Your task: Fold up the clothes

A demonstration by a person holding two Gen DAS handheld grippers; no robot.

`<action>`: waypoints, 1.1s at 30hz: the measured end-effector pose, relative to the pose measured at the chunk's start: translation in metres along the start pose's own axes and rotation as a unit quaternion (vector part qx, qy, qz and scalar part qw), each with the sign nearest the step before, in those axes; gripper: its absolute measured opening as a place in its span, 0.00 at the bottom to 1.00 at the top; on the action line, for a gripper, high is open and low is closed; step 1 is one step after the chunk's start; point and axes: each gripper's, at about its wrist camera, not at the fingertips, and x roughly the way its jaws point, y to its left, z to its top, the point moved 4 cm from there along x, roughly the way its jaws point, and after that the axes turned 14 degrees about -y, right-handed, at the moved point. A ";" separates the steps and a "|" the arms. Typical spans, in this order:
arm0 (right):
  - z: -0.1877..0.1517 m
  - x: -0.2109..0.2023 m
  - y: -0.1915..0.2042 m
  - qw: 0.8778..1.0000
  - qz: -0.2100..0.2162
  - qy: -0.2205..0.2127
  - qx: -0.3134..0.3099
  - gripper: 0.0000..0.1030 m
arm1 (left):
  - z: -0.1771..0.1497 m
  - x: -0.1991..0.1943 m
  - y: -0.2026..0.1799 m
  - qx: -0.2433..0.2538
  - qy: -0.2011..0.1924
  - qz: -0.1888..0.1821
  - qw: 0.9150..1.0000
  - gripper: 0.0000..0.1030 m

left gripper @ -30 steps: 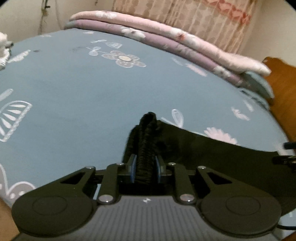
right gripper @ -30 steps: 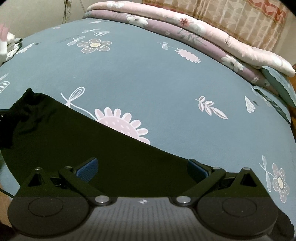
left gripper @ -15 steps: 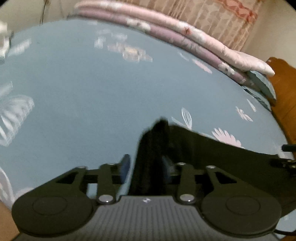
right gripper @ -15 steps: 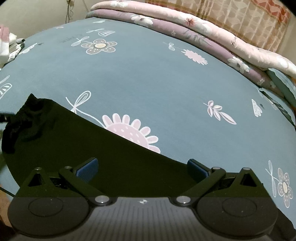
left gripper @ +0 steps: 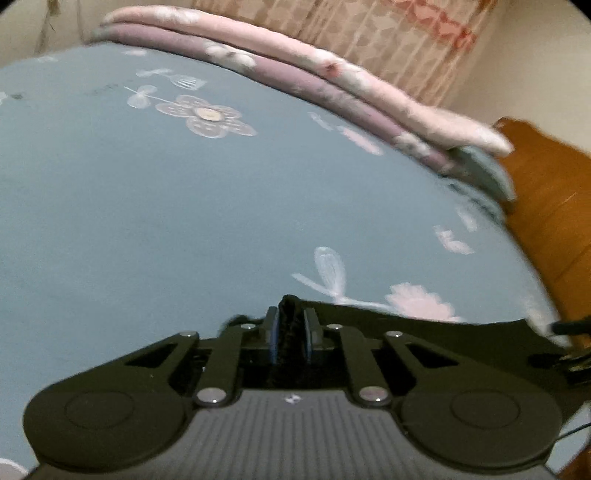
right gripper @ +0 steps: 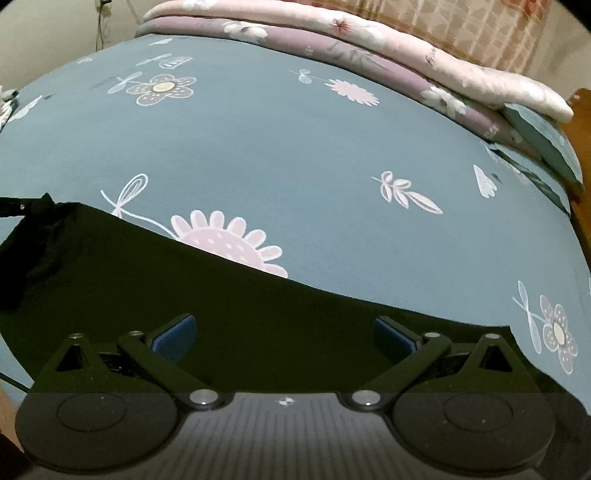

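Left wrist view: the left tongs point(left gripper: 291, 334) are clamped on a bunched corner of the black garment point(left gripper: 461, 332), which stretches toward 3 o'clock over the blue flowered bed point(left gripper: 184, 221).

Right wrist view: the right tongs point(right gripper: 284, 332) stand spread wide above the black garment point(right gripper: 221, 314), gripping nothing; folded quilts point(right gripper: 369, 33) lie at 12 o'clock.

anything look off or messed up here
Nothing is damaged or spilled. The black fabric garment lies mostly flat on the blue floral bedsheet, bunched only where the left gripper pinches it; the right gripper is open.
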 end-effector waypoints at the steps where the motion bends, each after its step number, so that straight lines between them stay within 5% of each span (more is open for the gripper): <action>1: -0.001 0.001 -0.001 1.000 -0.001 -0.001 0.003 1.00 | 0.001 0.000 0.001 0.000 0.001 0.004 1.000 0.11; 9: -0.006 -0.002 -0.006 1.000 -0.002 -0.003 0.025 1.00 | 0.010 -0.003 0.006 0.004 0.008 0.036 0.999 0.18; 17: -0.024 0.012 -0.012 0.995 0.015 0.004 0.101 1.00 | -0.002 0.001 -0.005 0.020 0.047 0.012 0.999 0.33; 22: -0.040 0.025 -0.019 0.987 0.023 0.010 0.158 1.00 | -0.010 0.003 -0.012 0.030 0.071 -0.003 0.997 0.29; 28: -0.093 0.018 -0.067 0.974 -0.077 0.072 0.202 1.00 | -0.014 0.006 -0.021 0.049 0.093 -0.010 0.994 0.31; 33: -0.111 -0.025 -0.106 0.950 -0.092 0.022 0.298 0.99 | -0.005 0.002 -0.044 0.077 0.087 -0.037 0.993 0.34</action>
